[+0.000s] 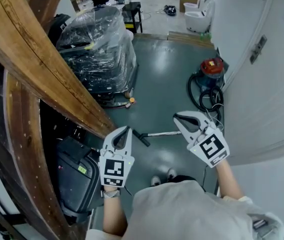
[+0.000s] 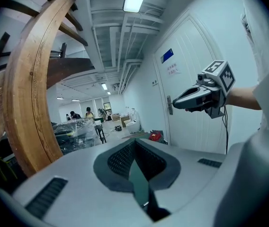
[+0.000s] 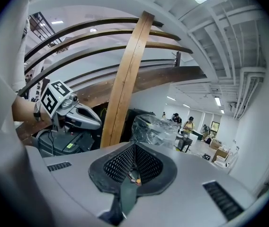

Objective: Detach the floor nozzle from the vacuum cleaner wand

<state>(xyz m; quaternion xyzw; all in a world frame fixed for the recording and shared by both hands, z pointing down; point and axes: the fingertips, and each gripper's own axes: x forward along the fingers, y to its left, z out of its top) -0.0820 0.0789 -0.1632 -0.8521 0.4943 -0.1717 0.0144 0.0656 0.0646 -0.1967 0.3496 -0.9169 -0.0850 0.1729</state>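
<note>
On the grey-green floor lies a silver wand [image 1: 163, 133] with a black floor nozzle [image 1: 142, 138] at its left end. It runs right toward the red vacuum cleaner [image 1: 211, 68] and its coiled black hose [image 1: 205, 97]. My left gripper [image 1: 125, 130] is held in the air above and left of the nozzle, shut and empty. To the right of the nozzle and over the wand, my right gripper [image 1: 177, 118] is also shut with nothing in it. Each gripper shows in the other's view: the right gripper [image 2: 187, 103] and the left gripper [image 3: 96, 123].
Curved wooden beams [image 1: 37, 69] rise at the left. A plastic-wrapped pallet load [image 1: 98, 49] stands at the back left, and a black case [image 1: 74, 176] sits near my left side. A white wall with a door [image 1: 262, 74] runs along the right. People work far off [image 2: 88, 113].
</note>
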